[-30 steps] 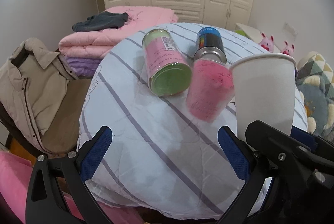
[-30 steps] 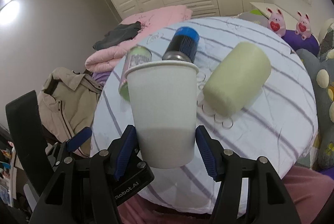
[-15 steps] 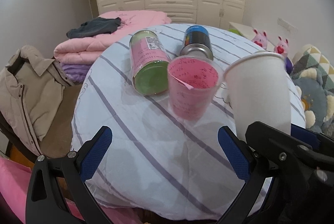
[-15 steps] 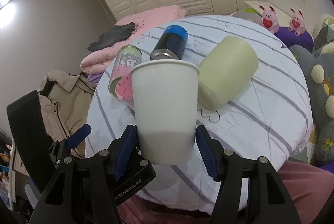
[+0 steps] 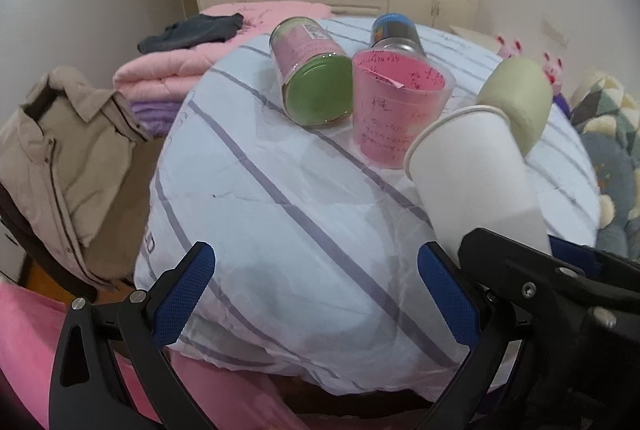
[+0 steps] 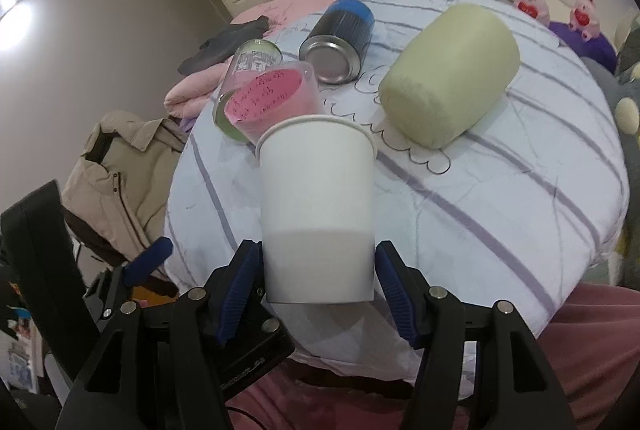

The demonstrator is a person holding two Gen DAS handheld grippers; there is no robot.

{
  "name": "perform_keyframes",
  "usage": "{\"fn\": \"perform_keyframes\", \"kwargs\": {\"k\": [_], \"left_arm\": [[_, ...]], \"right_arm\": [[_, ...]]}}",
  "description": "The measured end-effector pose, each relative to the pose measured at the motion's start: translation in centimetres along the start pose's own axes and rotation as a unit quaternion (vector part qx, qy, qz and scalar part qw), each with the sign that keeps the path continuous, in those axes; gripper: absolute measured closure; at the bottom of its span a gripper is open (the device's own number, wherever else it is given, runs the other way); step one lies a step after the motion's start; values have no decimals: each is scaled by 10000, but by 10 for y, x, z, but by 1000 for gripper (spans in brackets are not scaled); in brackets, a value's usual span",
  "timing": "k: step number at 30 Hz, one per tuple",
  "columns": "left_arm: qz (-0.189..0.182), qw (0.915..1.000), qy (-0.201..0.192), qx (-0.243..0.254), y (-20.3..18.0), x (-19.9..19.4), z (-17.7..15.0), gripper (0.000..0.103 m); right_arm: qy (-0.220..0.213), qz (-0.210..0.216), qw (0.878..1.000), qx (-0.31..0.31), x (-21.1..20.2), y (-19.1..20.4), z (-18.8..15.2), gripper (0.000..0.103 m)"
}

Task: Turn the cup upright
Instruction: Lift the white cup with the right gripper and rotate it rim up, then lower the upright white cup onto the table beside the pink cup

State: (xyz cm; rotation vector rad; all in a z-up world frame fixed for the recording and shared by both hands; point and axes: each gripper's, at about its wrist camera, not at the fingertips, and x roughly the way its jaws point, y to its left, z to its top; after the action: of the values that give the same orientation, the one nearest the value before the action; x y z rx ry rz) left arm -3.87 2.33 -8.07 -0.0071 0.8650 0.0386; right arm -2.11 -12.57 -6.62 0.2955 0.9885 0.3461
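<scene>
Cups number two: right gripper [image 6: 318, 272] clamps white cup [image 6: 316, 197], left gripper [image 5: 316, 294] released.

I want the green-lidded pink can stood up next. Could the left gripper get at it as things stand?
Probably yes: the left gripper is open and holds nothing, and bare striped tablecloth lies before the green-lidded pink can. The clear plastic cup lined with pink paper crowds its right side.
</scene>
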Motion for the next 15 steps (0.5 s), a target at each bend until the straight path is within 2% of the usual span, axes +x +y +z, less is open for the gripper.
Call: {"fn": "perform_keyframes", "kwargs": {"k": [1, 2, 9, 15], "left_arm": [[-68, 10000, 0, -58, 1, -3, 1, 1], [-103, 9999, 14, -82, 1, -4, 1, 1], [-307, 9994, 26, -148, -12, -18, 11, 1], [-399, 9989, 170, -152, -36, -17, 22, 1]], "right_arm": [[-3, 36, 10000, -7, -2, 0, 0, 33], [-18, 44, 10000, -24, -5, 0, 1, 22], [-124, 180, 9995, -222, -33, -4, 13, 21], [-361, -146, 9979, -526, -55, -18, 28, 21]]}}
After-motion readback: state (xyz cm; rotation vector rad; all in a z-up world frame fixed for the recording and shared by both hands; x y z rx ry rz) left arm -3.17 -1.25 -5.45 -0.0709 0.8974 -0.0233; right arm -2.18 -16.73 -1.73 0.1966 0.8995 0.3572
